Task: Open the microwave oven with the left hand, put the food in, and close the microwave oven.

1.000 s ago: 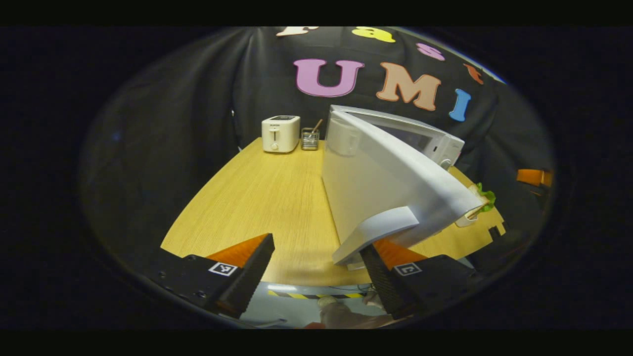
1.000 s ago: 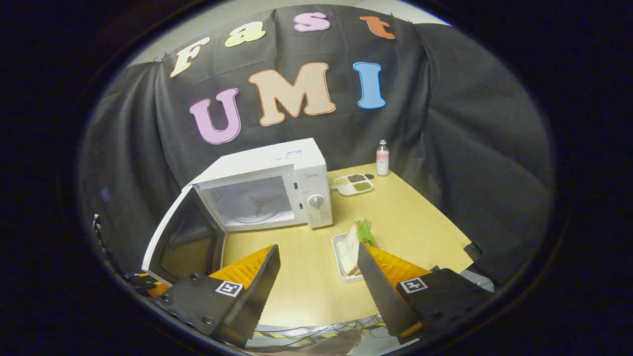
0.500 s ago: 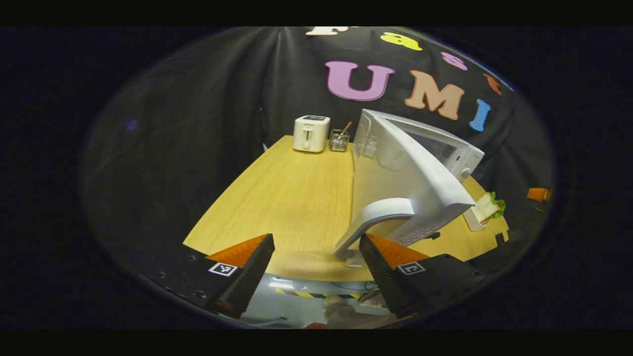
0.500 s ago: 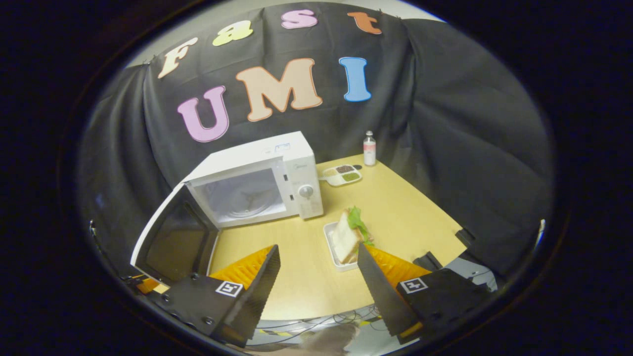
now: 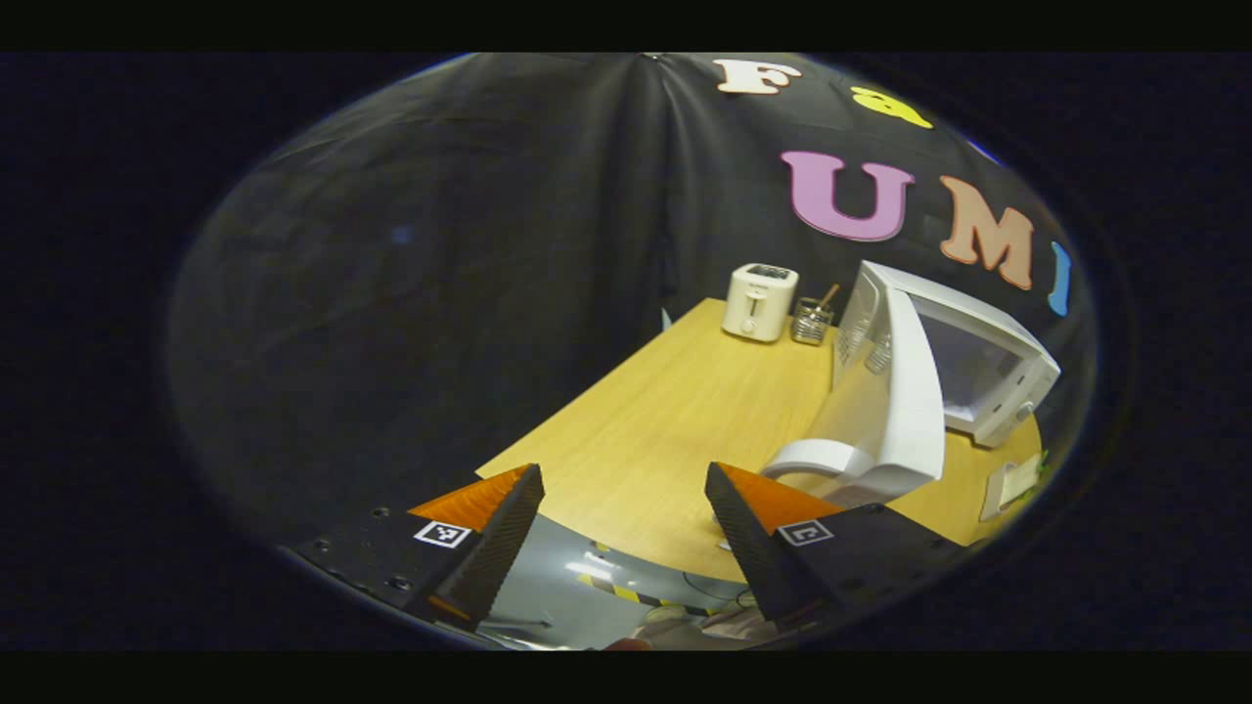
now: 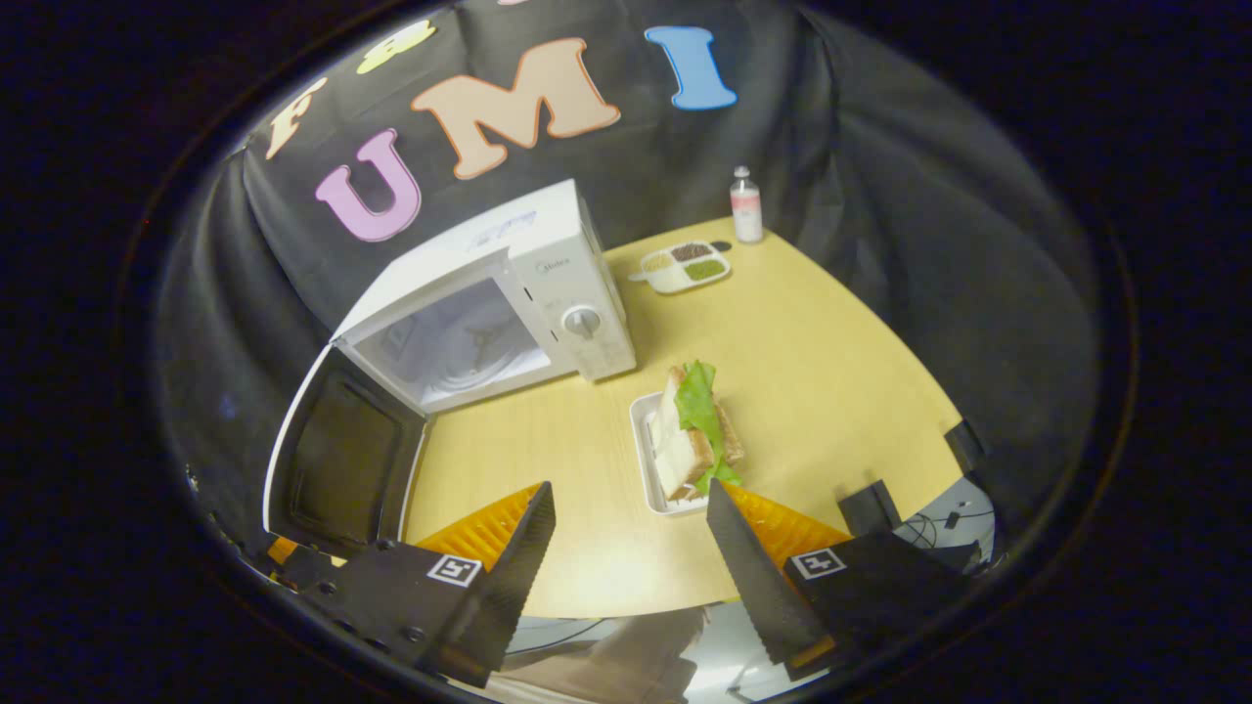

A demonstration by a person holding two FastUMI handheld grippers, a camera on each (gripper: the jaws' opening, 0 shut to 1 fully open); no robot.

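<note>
Beside open microwave, sandwich near table edge.

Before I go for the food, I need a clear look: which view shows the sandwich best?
The right gripper view: the sandwich sits whole in its white tray, just ahead of the open right tool. The left gripper view catches a sliver of it at the edge.

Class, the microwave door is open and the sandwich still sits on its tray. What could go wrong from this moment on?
1. The sandwich stands on edge in its shallow tray; a tilted lift could topple it.
2. The open door juts out beside the left gripper; a stray arm might knock it.
</note>
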